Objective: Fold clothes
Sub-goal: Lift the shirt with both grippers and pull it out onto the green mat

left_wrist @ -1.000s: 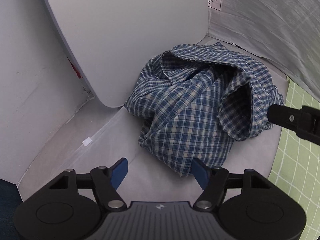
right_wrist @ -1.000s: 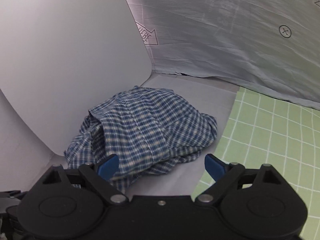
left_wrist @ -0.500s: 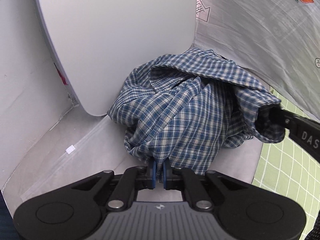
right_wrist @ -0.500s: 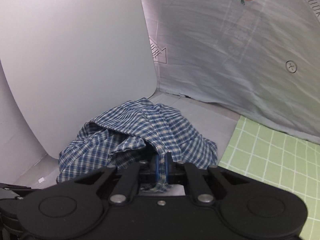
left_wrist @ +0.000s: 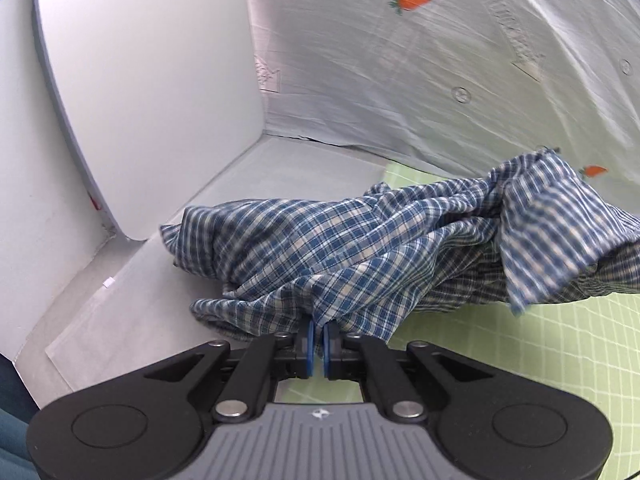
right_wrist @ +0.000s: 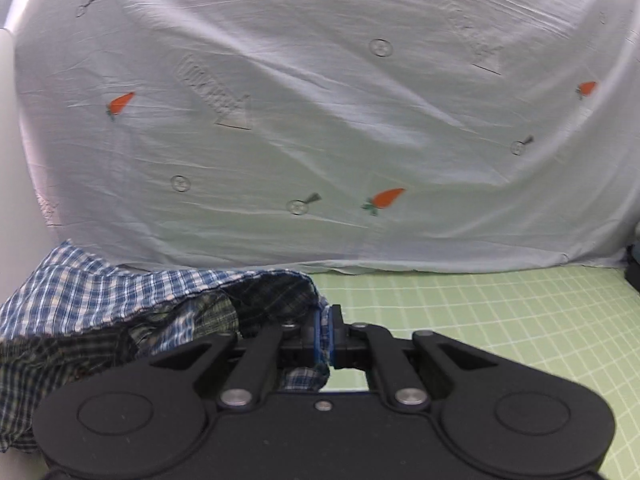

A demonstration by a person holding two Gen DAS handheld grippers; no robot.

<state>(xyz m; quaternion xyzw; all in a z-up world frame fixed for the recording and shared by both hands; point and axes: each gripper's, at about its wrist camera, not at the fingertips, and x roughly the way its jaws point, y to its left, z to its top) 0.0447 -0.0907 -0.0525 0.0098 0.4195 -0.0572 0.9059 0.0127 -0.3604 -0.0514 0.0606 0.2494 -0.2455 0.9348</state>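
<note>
The grey table [left_wrist: 280,172] bears a green grid mat [right_wrist: 500,320] toward three o'clock; the checked shirt [left_wrist: 360,248] trails across both.

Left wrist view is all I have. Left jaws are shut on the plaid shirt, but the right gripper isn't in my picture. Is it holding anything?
Observer: Yes. The right gripper is shut on the plaid shirt, with a fold pinched between its blue pads.
Operator: What's ahead of it?
Observer: Bare green grid mat; the shirt trails off to the picture's left.
Operator: Anything at the mat's far right?
Observer: A dark object at the edge; too cropped to identify.
</note>
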